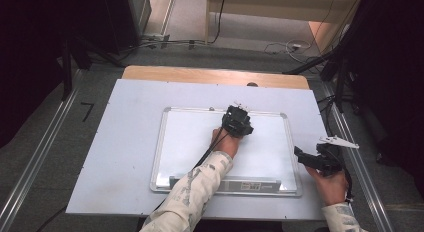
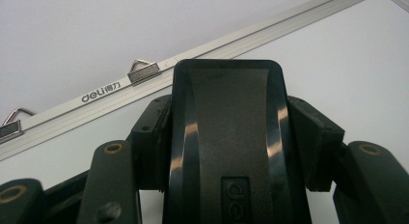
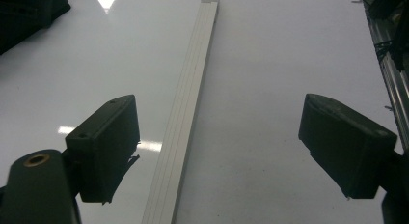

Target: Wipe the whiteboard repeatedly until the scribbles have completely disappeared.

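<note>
black eraser (image 2: 226, 137) flat on whiteboard (image 1: 260, 157) (near top frame edge)

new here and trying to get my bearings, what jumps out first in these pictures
The big whiteboard lying flat in the middle of the table draws the eye first. At its far edge, the left gripper is shut on a black eraser, which the left gripper view shows clamped between the jaws by the board's aluminium frame. The right gripper waits open at the board's right edge.

Eraser (image 2: 226, 137) on whiteboard (image 1: 185, 142), near its far edge.
</note>
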`<state>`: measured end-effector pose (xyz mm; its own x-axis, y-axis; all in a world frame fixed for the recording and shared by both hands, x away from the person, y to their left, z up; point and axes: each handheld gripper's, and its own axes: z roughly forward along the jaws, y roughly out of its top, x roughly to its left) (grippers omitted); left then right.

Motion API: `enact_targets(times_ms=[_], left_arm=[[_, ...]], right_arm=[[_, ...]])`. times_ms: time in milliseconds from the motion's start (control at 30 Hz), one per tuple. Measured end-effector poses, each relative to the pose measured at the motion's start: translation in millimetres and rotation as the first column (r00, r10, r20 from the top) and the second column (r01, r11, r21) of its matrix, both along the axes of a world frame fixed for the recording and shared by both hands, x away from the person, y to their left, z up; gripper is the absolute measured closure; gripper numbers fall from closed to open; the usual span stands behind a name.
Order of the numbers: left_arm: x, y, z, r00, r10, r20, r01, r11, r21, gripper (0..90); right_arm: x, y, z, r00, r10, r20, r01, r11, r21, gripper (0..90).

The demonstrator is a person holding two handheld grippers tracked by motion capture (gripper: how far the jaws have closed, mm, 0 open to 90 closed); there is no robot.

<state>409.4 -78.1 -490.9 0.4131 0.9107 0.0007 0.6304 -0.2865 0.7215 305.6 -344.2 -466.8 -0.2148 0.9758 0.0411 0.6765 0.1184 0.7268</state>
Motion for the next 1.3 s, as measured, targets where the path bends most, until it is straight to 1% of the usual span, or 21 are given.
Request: enact_targets(times_ms=[367, 633, 867, 1233, 1300], left_arm=[[0.6, -10.9, 0.2, 0.9998, -0.018, -0.001, 0.018, 0.9998, 0.005, 41.1], [0.4, -11.3, 0.3, 0.9999, -0.012, -0.001, 0.012, 0.9999, 0.009, 41.2], [1.6, -6.1, 1.3, 0.9998, -0.012, -0.013, 0.012, 0.9998, 0.014, 41.3], [3.7, 16.4, 1.4, 0.9993, 0.033, -0.015, -0.033, 0.9993, 0.016, 41.3], [4.0, 18.5, 1.2, 0.9993, 0.035, -0.014, -0.035, 0.9993, 0.015, 41.2]], right_arm=[[-0.2, -0.2, 0.1, 1.0000, 0.004, -0.001, -0.004, 1.0000, 0.001, 13.0], [-0.3, -0.8, -0.2, 1.0000, 0.004, 0.000, -0.004, 1.0000, 0.002, 13.0], [-1.3, -2.0, -0.1, 1.0000, -0.002, 0.000, 0.002, 1.0000, 0.000, 13.0], [-1.8, -1.5, -0.4, 1.0000, -0.005, -0.001, 0.005, 1.0000, -0.004, 13.0], [-1.9, -1.4, -0.4, 1.0000, -0.005, -0.002, 0.005, 1.0000, -0.005, 13.0]])
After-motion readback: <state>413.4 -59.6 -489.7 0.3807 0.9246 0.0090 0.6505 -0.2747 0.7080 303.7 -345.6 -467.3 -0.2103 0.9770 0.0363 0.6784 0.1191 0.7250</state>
